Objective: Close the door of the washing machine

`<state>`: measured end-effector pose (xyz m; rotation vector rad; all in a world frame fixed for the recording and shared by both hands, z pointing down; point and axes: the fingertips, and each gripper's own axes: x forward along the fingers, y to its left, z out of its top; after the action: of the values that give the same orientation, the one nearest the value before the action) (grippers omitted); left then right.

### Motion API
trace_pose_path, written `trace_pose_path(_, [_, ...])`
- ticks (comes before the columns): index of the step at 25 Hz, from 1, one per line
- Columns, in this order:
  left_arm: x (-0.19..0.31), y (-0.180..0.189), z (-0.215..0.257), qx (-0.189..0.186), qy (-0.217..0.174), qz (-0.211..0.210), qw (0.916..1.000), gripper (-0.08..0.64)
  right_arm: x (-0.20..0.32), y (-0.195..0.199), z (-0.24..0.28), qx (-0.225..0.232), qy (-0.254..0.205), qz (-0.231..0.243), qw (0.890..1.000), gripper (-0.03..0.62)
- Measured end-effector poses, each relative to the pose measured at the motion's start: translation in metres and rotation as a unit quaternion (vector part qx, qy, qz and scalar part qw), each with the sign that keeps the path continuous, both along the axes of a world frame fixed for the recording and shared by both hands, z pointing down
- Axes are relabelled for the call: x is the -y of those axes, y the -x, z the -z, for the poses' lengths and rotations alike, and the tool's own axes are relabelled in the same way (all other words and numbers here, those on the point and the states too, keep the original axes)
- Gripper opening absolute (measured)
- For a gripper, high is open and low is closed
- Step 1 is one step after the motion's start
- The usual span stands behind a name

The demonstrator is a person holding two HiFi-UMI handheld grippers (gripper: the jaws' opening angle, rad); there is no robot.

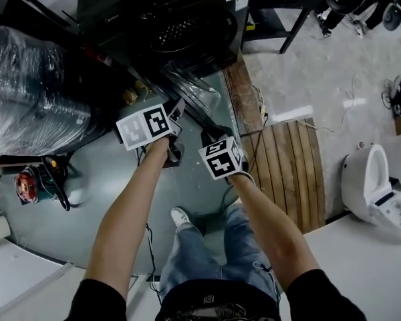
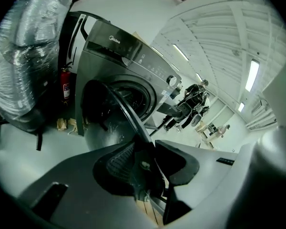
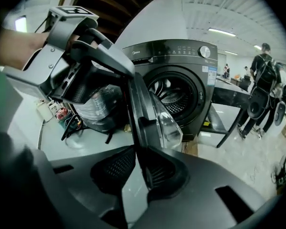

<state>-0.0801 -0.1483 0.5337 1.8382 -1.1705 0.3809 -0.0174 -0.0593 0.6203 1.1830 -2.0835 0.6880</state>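
A dark front-loading washing machine (image 1: 167,12) stands ahead, its round door (image 1: 194,95) swung wide open and seen edge-on. The drum opening (image 3: 174,94) is uncovered. My left gripper (image 1: 176,112) holds the door's rim higher up, and my right gripper (image 1: 210,136) holds it lower, nearer me. In the left gripper view the door's rim (image 2: 119,109) runs down between the pads of the left gripper (image 2: 145,163). The right gripper view has the door's edge (image 3: 148,113), with its clear bulge, clamped in the right gripper (image 3: 140,168); the left gripper (image 3: 119,66) shows above it.
A plastic-wrapped bundle (image 1: 27,92) stands left of the machine, with a red tool (image 1: 27,186) on the floor and a fire extinguisher (image 2: 65,85) behind. Wooden planks (image 1: 287,166) and a white toilet (image 1: 377,186) lie right. A black table frame (image 1: 281,12) and people (image 3: 262,89) stand beyond.
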Motion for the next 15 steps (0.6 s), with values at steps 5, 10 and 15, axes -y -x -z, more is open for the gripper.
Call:
trace_pose_path(5, [0.010, -0.012, -0.002, 0.000, 0.006, 0.034, 0.9994, 0.150, 0.012, -0.016, -0.003, -0.002, 0.016, 0.056, 0.998, 0.083])
trace_pose_path(10, [0.021, -0.023, -0.002, 0.004, 0.005, 0.055, 0.9984, 0.150, 0.027, -0.032, -0.004, -0.007, 0.014, 0.092, 0.996, 0.083])
trace_pose_path(15, [0.028, -0.030, -0.003, 0.002, 0.008, 0.067, 0.9977, 0.150, 0.037, -0.042, -0.006, -0.008, 0.005, 0.111, 0.994, 0.083])
